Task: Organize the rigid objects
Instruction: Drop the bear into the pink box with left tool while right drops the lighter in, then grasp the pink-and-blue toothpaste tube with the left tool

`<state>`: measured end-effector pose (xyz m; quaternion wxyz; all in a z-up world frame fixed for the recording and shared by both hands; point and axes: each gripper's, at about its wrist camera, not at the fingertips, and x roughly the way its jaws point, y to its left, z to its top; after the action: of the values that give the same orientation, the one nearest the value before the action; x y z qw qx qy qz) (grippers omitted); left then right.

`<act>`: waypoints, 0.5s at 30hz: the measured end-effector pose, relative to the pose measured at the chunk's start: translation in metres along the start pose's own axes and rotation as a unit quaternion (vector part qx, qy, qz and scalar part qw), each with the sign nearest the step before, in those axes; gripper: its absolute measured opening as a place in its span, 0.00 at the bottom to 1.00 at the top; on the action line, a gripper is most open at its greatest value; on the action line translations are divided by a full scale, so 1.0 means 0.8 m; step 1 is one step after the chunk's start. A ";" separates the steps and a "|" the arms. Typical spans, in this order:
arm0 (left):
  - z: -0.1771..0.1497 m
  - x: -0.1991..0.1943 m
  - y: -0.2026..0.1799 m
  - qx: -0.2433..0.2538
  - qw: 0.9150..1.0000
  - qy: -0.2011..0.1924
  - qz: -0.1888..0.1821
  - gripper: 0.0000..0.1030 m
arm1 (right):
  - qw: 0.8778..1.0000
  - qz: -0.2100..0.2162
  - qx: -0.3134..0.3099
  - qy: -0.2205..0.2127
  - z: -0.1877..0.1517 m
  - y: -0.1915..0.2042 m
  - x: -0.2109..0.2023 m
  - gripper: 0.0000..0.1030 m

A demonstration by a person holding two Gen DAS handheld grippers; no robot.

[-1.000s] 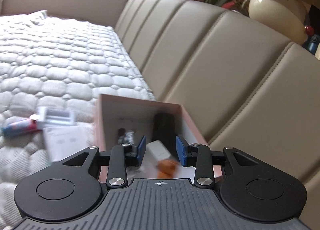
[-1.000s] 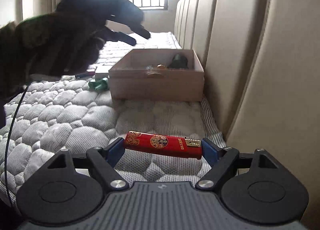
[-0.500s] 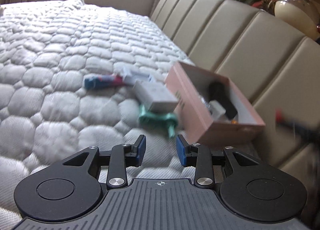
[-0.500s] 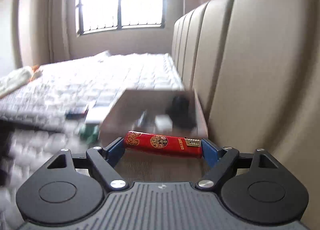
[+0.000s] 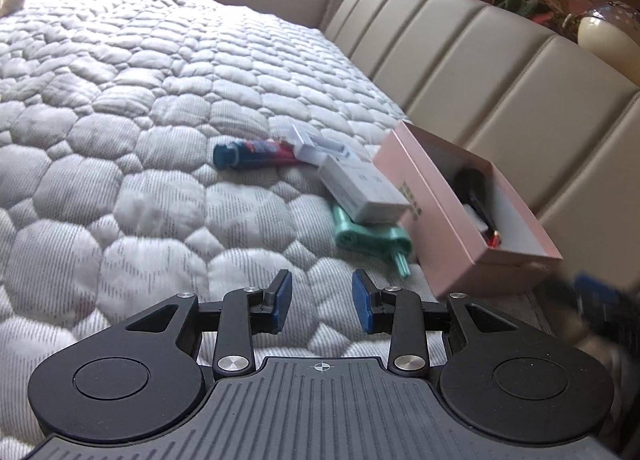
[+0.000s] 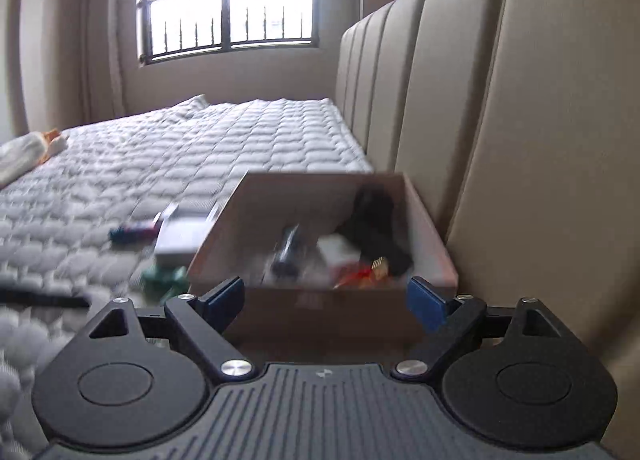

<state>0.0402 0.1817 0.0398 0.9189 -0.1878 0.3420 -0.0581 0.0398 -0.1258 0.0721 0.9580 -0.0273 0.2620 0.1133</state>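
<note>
Landmark = pink box, sitting on the bed w/ one long side against the padded headboard.

Right claw: spread wide, nothing between the pads; hangs just at the box's near end, aimed over the open top. Inside the box, right-wrist view, a red lighter lies near the near wall, blurred, beside a black item along the headboard side and a dark tube-like thing toward the middle. Prob. the reason for the wide spread: a drop over the box, so the piece lands inside and not on the quilt.

Left claw: pads partly apart, pinching nothing; sits low over the bed, off the box's outer long side, pointed at what's left outside. Those pieces: white carton touching the box's outer wall; green roll half under the carton, just beside the box; blue-red tube farther out from the box; a small white pack by the tube's end.

Judgement: sorting partway done, approx. four pieces not yet boxed. Green roll is nearest the left claw, likely next pick. The carton overlaps it, so pulling the roll may drag the carton.
</note>
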 end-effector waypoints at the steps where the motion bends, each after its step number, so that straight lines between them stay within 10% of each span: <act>1: 0.004 0.004 0.000 0.005 1.000 -0.004 0.005 0.35 | 1.000 0.004 -0.005 0.002 -0.009 0.002 -0.005 0.87; 8: 0.065 0.049 -0.006 0.168 0.983 -0.042 0.052 0.35 | 0.998 0.049 0.004 0.028 -0.051 0.008 -0.023 0.87; 15: 0.131 0.113 -0.001 0.254 0.965 0.035 0.048 0.35 | 0.996 0.076 -0.013 0.033 -0.071 0.023 -0.026 0.87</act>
<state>0.1771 0.1917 0.0582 0.9257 0.0707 0.3564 -0.1054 -0.0099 -0.1187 0.0341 0.9369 -0.0232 0.2935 0.1884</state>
